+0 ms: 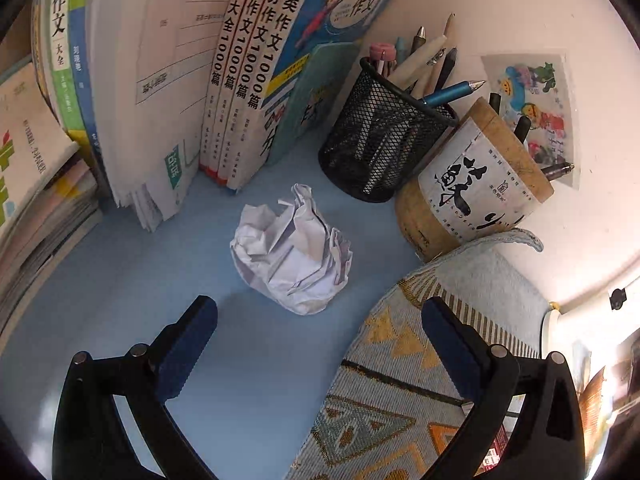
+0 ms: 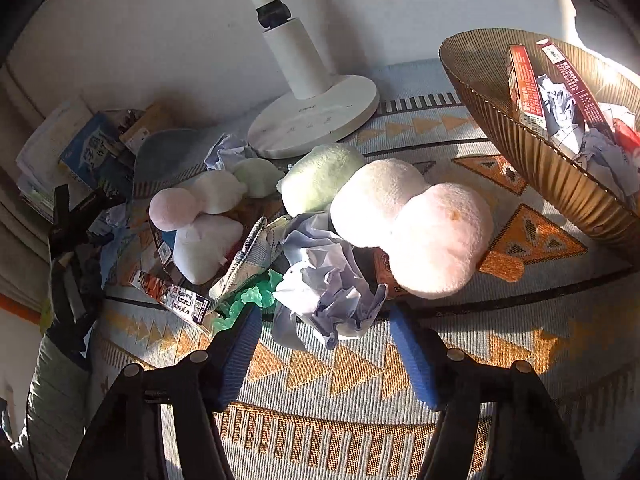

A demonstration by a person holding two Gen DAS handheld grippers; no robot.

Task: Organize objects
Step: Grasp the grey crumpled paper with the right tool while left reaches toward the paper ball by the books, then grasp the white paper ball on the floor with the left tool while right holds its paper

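Observation:
In the left wrist view a crumpled white paper ball [image 1: 292,248] lies on a blue surface. My left gripper [image 1: 320,312] stands open just short of it, with nothing between its blue pads. In the right wrist view another crumpled paper wad [image 2: 328,280] lies on the patterned rug [image 2: 360,380]. Its lower part reaches in between the tips of my right gripper [image 2: 324,320]. The jaws stand half apart around the paper and a thin gap shows at the left pad [image 2: 244,340]. A gold ribbed basket [image 2: 532,152] at the right holds red boxes and crumpled paper.
Upright books [image 1: 240,80], a black mesh pen holder [image 1: 380,140] and a wooden pen cup [image 1: 472,192] stand behind the left paper ball. Plush balls [image 2: 436,240], a white fan base [image 2: 316,116], green plastic [image 2: 248,300] and red packets [image 2: 176,296] crowd the rug. A sleeve [image 2: 52,380] shows at the left.

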